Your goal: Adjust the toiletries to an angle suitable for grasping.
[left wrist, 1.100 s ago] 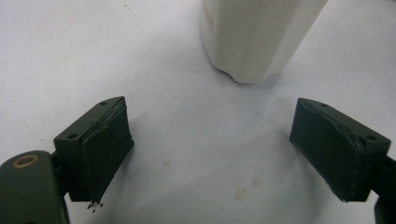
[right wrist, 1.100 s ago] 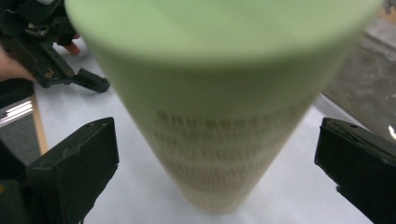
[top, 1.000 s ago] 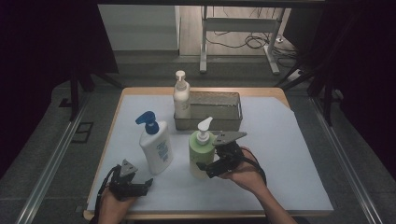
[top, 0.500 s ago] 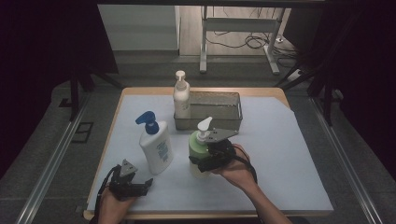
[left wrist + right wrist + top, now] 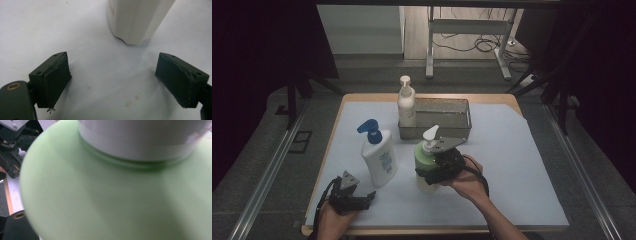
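Green pump bottle (image 5: 426,169) upright on table, right gripper (image 5: 438,170) against it, grip indeterminate; left gripper (image 5: 120,82) jaws apart.

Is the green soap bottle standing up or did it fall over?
Standing up. The green bottle sits on the table with its white pump on top, pointing upward.

Left tongs (image 5: 368,198) rest low with jaws spread; right tongs (image 5: 428,172) are raised, state unclear.

A metal tray (image 5: 462,131) sits at the table's (image 5: 532,165) far middle, a pump bottle (image 5: 406,105) standing at its left end. Nearer, a lotion bottle (image 5: 379,161) stands left of a soap dispenser (image 5: 426,165); the two stand apart.
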`<state>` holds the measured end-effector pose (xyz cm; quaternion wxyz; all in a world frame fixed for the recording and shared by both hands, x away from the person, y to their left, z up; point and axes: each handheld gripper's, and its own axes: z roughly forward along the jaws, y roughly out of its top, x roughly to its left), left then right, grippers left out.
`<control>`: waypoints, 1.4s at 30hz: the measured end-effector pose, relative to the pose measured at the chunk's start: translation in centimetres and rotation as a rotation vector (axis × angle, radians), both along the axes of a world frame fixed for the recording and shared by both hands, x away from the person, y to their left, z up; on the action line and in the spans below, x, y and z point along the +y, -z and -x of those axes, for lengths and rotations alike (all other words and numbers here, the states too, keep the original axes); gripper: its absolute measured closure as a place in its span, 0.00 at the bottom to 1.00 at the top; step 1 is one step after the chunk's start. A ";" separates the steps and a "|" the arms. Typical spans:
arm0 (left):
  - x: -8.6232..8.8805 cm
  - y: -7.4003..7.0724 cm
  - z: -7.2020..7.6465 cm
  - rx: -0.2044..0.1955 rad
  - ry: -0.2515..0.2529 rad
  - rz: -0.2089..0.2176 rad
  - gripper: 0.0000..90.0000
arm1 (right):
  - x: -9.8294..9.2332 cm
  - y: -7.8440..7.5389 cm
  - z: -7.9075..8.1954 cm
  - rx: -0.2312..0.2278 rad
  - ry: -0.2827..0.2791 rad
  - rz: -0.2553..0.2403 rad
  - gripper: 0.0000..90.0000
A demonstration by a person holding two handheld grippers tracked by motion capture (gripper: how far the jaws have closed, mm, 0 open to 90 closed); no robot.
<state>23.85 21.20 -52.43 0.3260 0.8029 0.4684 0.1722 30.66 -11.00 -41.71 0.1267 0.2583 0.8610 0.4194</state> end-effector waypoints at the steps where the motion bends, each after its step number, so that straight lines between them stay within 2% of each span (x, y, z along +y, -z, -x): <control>1: 0.0 0.0 0.0 0.000 0.000 0.000 0.13 | -0.1 -0.1 0.0 0.001 0.003 -0.002 0.13; 21: 0.0 0.0 0.0 -0.001 0.000 0.000 0.13 | -1.4 -3.7 -1.9 -0.006 0.058 -0.024 0.13; 27: 0.0 0.0 0.0 0.000 0.000 -0.001 0.13 | -1.5 -4.8 -2.5 -0.019 0.069 -0.018 0.13; 33: 0.0 0.0 0.0 0.000 0.000 0.000 0.13 | -1.5 -5.7 -3.4 -0.007 0.090 -0.004 0.13; 42: 0.0 0.0 0.0 0.000 0.001 0.001 0.13 | -1.6 -7.0 -5.0 -0.033 0.132 -0.003 0.13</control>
